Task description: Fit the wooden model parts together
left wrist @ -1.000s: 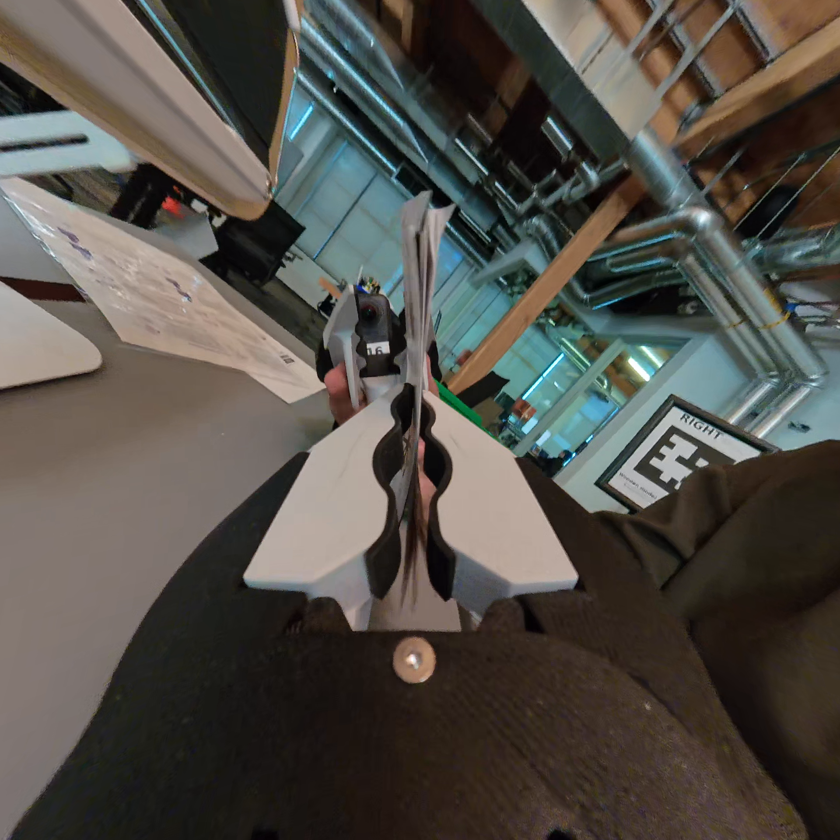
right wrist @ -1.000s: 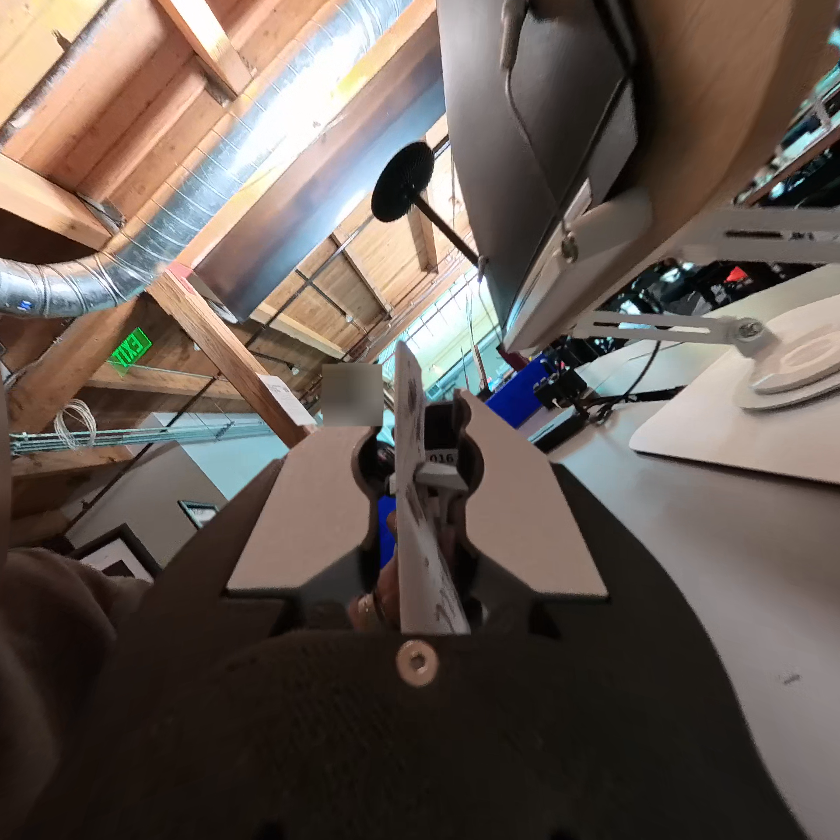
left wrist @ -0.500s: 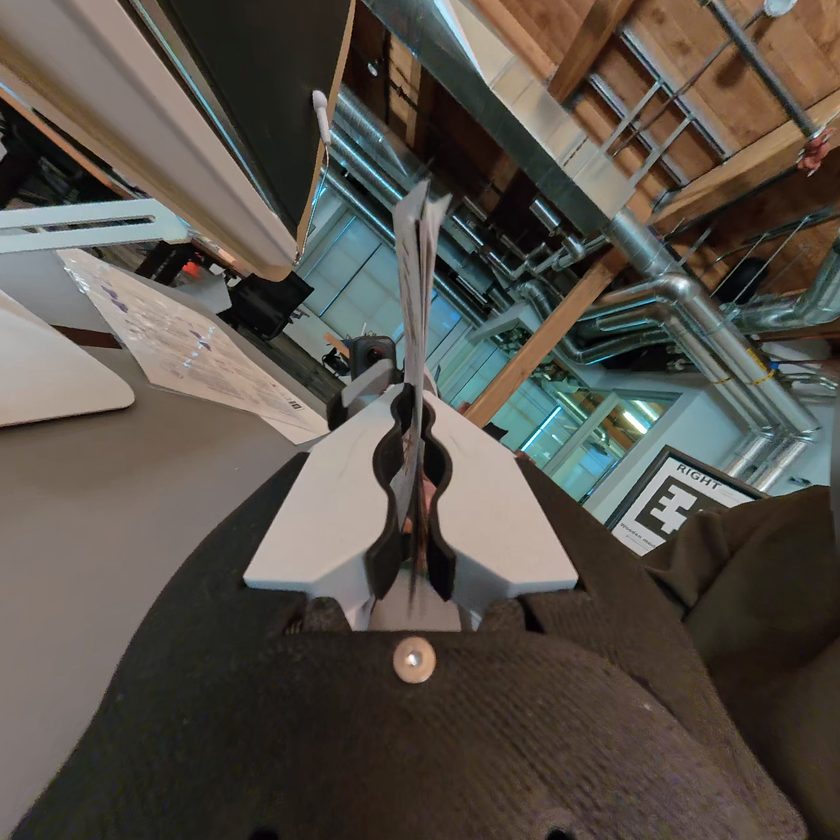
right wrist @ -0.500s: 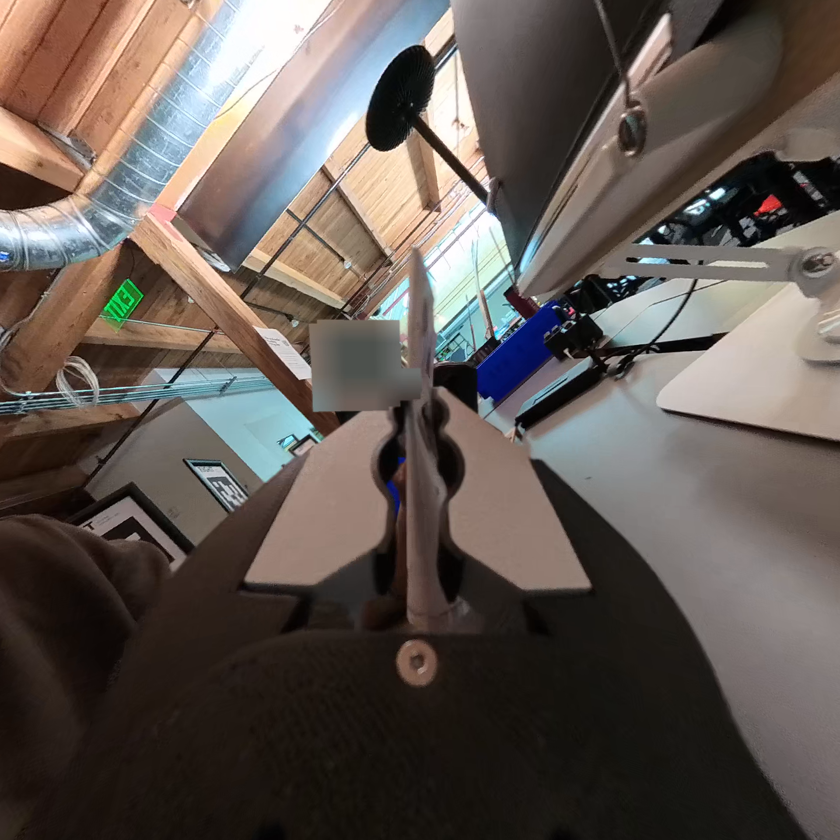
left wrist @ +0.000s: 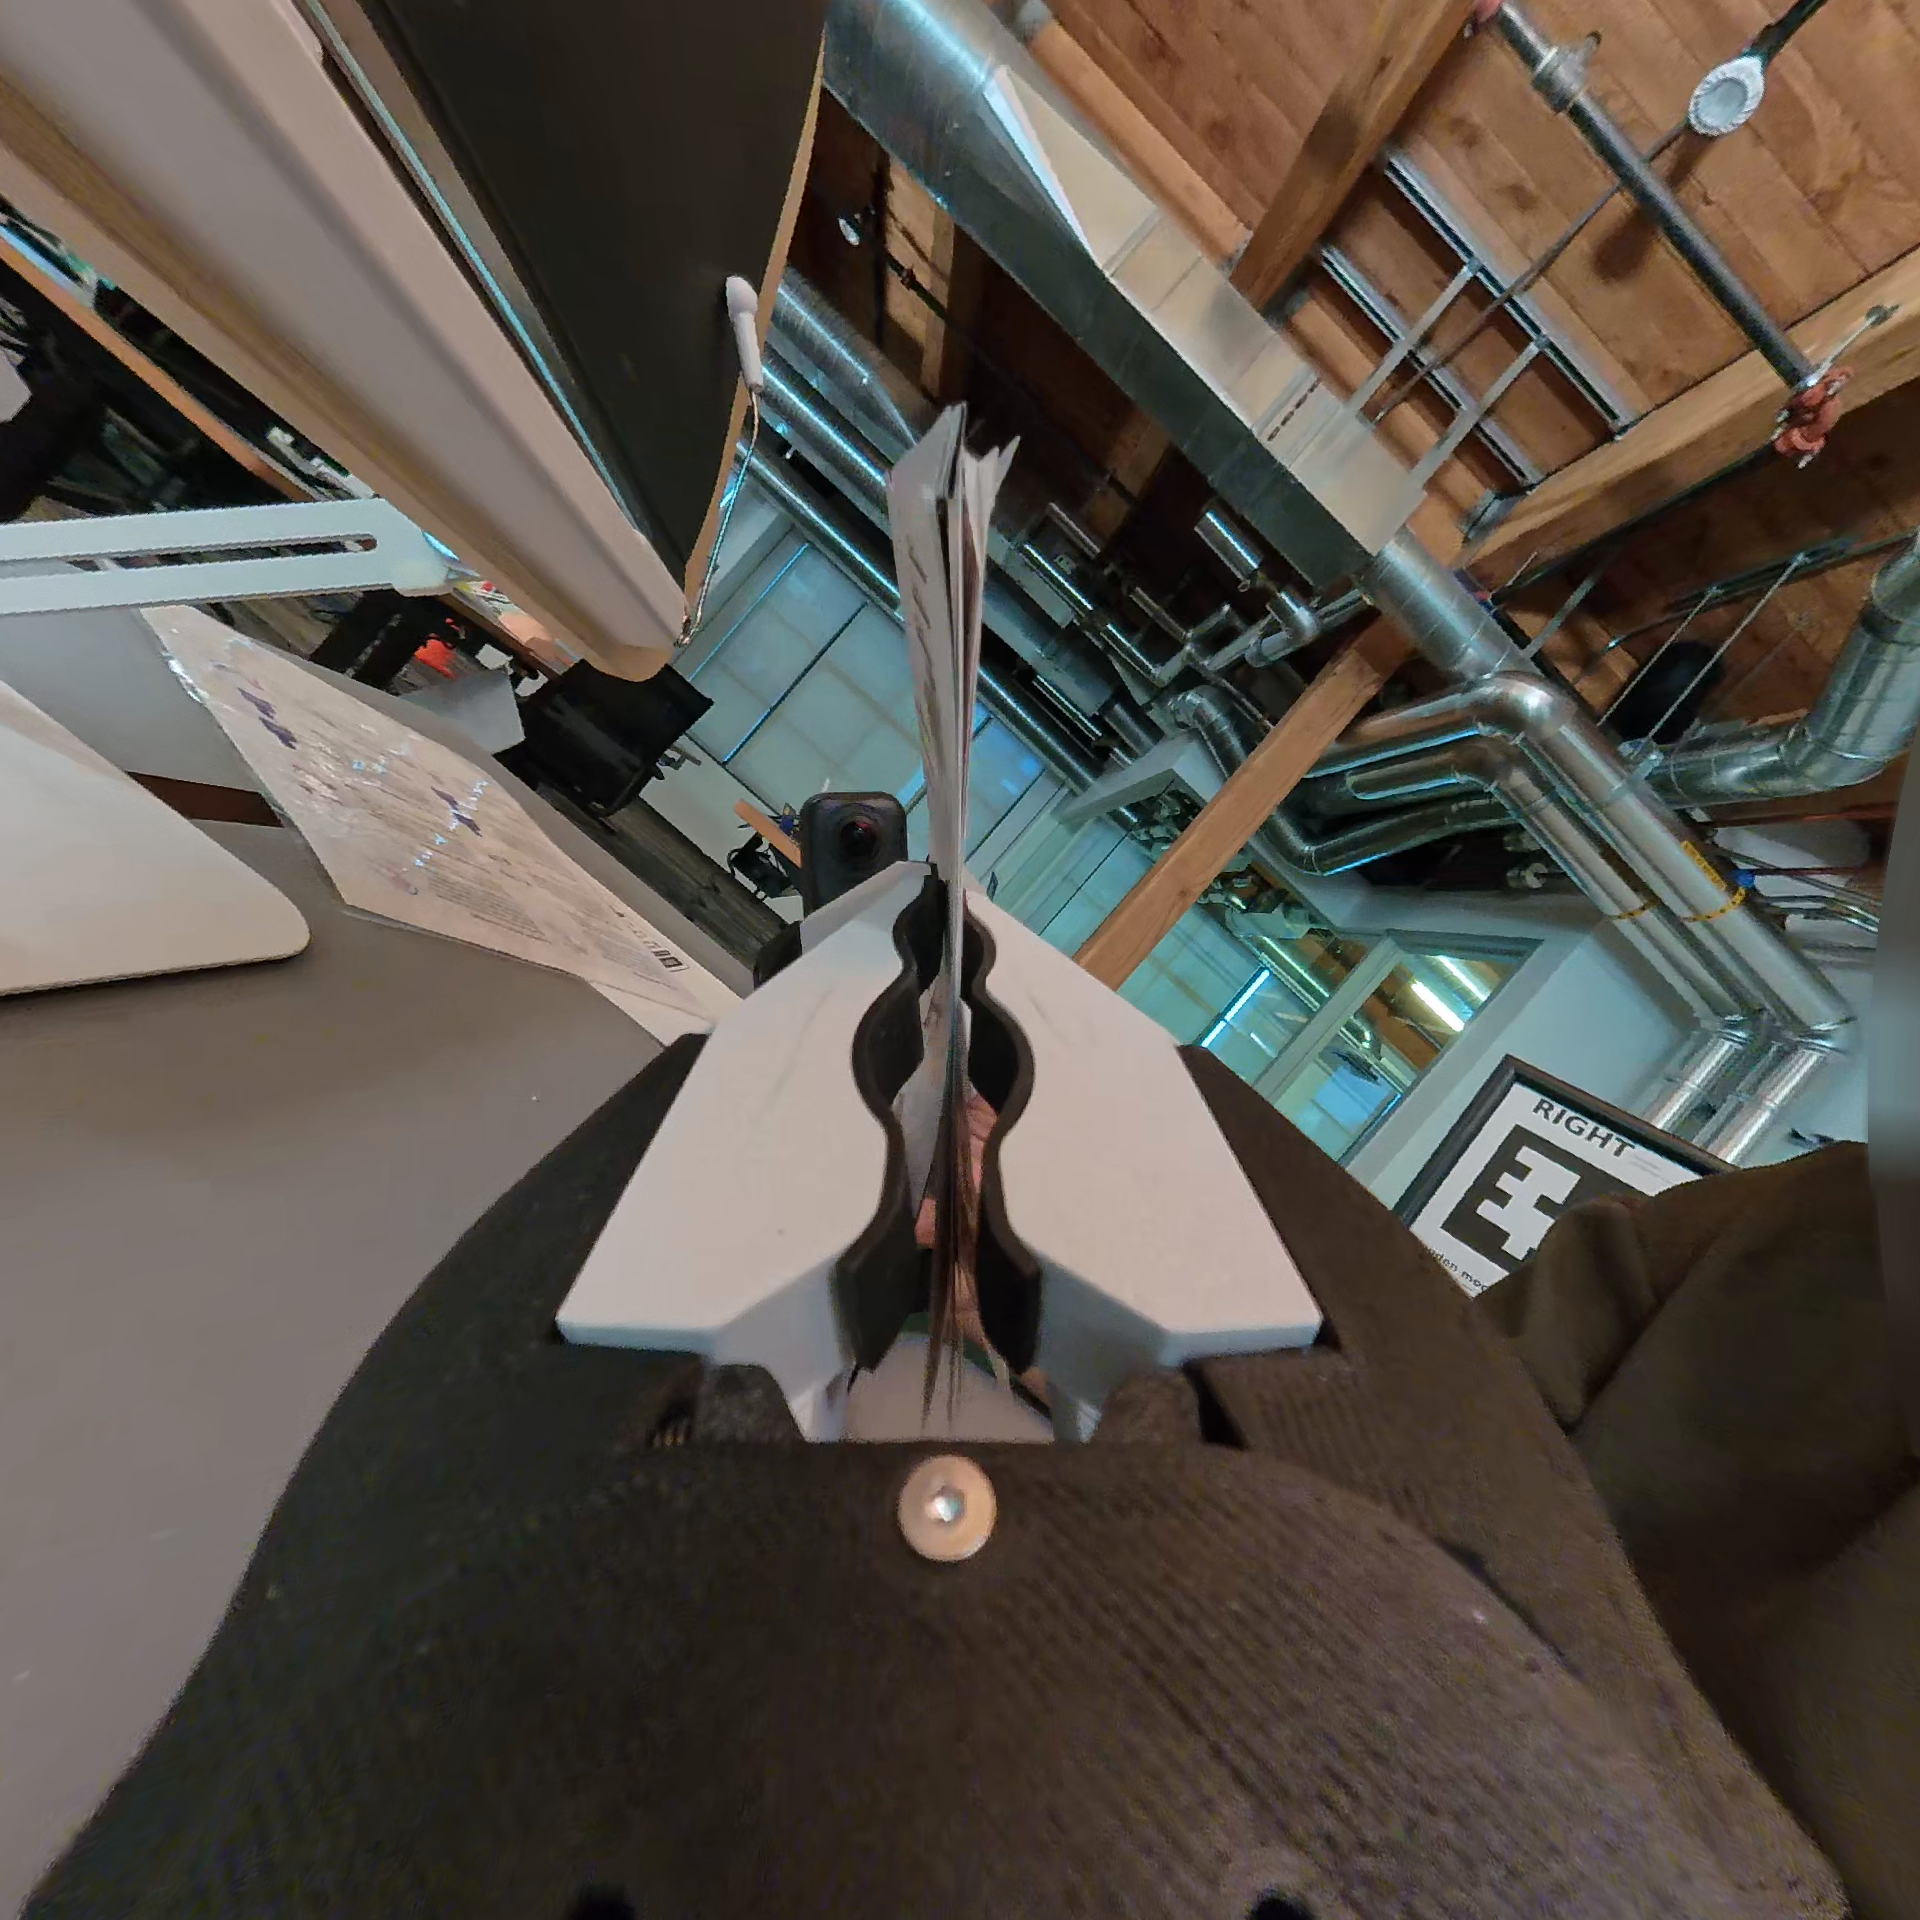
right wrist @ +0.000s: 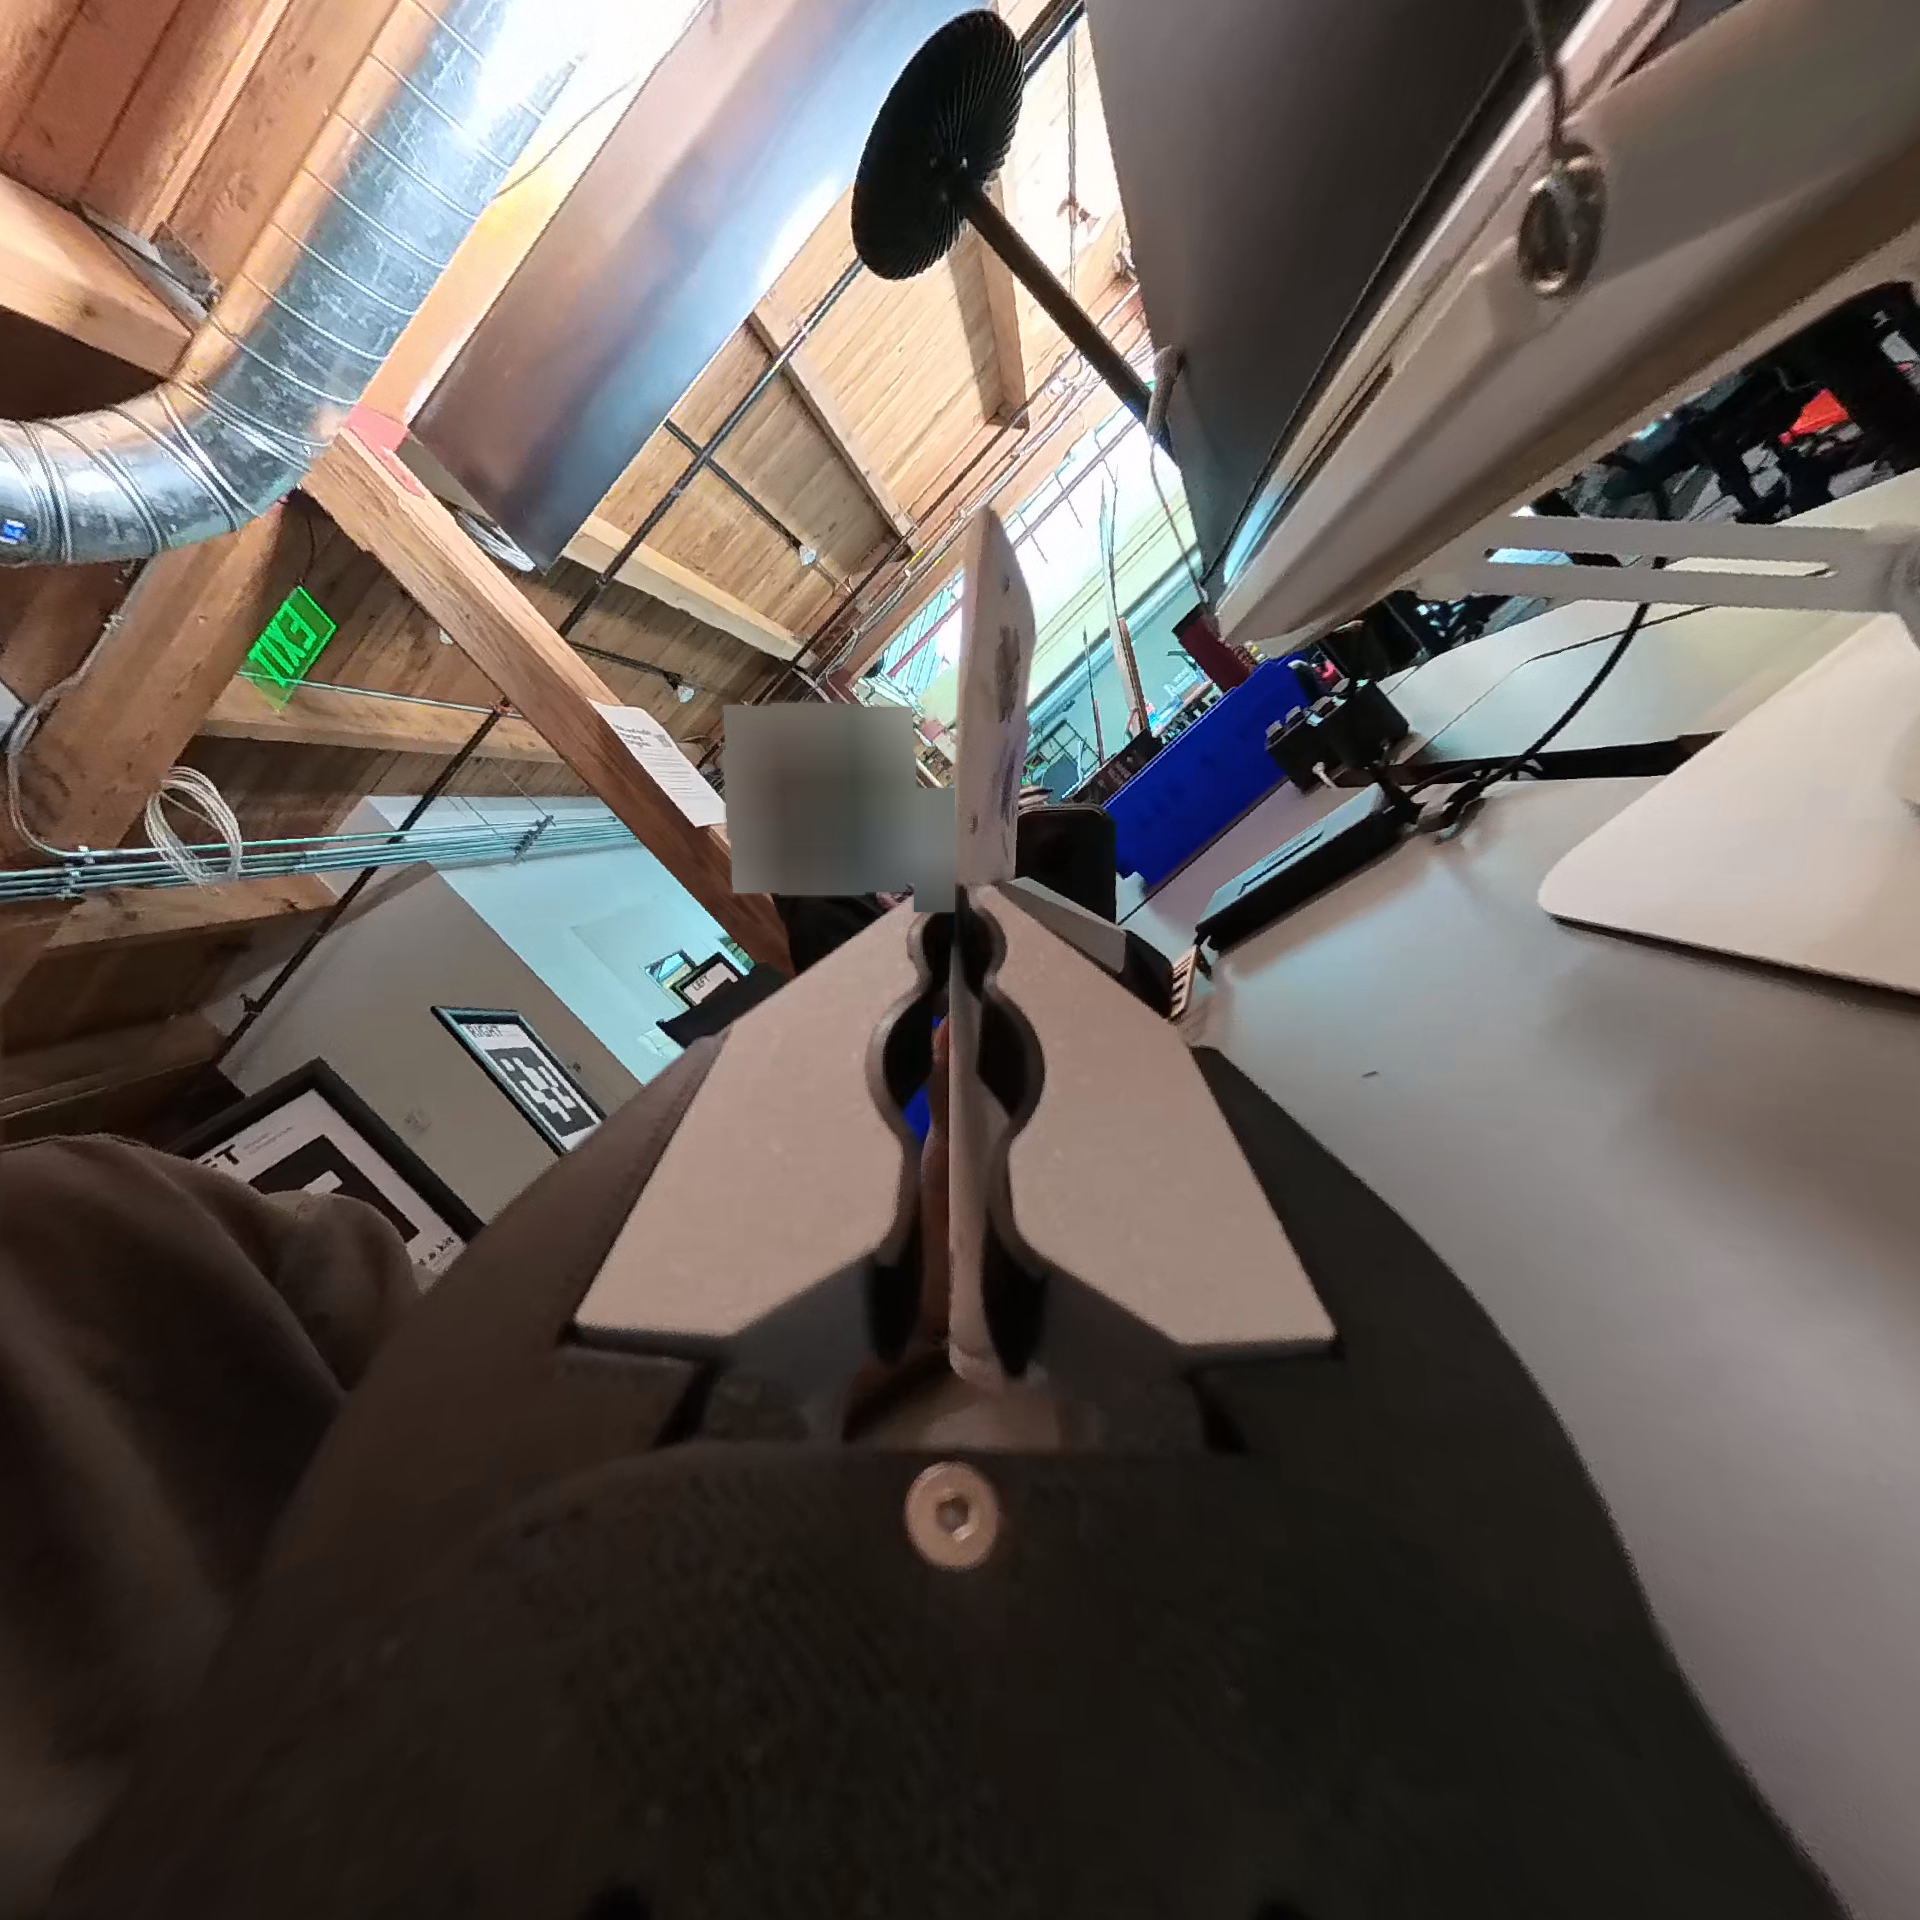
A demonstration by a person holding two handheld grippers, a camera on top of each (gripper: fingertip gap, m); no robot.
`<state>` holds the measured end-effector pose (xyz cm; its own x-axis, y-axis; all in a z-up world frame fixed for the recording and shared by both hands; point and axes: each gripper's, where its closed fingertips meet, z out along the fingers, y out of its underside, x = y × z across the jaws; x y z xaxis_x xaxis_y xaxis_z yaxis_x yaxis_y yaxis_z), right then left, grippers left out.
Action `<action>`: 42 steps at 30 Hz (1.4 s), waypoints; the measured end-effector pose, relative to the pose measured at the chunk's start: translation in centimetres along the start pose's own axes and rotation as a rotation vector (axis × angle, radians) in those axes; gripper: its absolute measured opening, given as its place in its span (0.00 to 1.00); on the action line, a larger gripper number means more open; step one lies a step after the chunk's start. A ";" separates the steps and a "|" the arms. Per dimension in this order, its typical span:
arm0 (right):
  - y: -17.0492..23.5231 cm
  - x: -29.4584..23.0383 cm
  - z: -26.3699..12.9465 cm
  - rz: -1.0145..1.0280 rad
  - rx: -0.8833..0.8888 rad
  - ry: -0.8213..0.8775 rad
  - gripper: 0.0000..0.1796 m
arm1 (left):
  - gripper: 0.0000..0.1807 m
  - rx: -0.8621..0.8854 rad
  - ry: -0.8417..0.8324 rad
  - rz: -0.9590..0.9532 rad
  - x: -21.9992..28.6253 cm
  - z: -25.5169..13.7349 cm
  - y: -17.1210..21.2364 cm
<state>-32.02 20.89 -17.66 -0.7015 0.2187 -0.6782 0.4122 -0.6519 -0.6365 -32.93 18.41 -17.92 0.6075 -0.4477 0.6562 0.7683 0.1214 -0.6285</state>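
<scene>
Between its closed fingers, the left gripper (left wrist: 951, 914) is pinching a folded paper sheet (left wrist: 943, 665) edge-on. The right gripper (right wrist: 961, 914) is clamping the same sheet, rising above its fingertips.

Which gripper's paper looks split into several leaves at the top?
The left gripper: its white paper fans into several leaves on top; the right gripper holds one flat white sheet.

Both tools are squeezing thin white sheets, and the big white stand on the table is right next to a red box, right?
Almost. Both tools, left and right, do pinch thin white sheets. But the box beyond the white stand is blue, not red, as the right wrist view shows.
</scene>
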 end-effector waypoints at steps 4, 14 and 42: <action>0.0 0.2 -0.1 0.048 0.023 -0.025 0.01 | 0.00 0.027 -0.001 -0.001 -0.1 -0.1 -0.4; 0.2 0.2 -0.1 0.027 0.007 -0.016 0.00 | 0.00 0.049 -0.011 0.006 -0.2 -0.1 -0.6; 0.3 -0.2 -0.1 -0.017 -0.033 -0.003 0.00 | 0.00 0.154 0.026 -0.014 0.2 -0.6 -1.9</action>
<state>-31.72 20.72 -17.75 -0.7104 0.2271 -0.6661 0.4189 -0.6241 -0.6595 -34.38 17.62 -16.87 0.5925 -0.4732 0.6519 0.7998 0.2489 -0.5463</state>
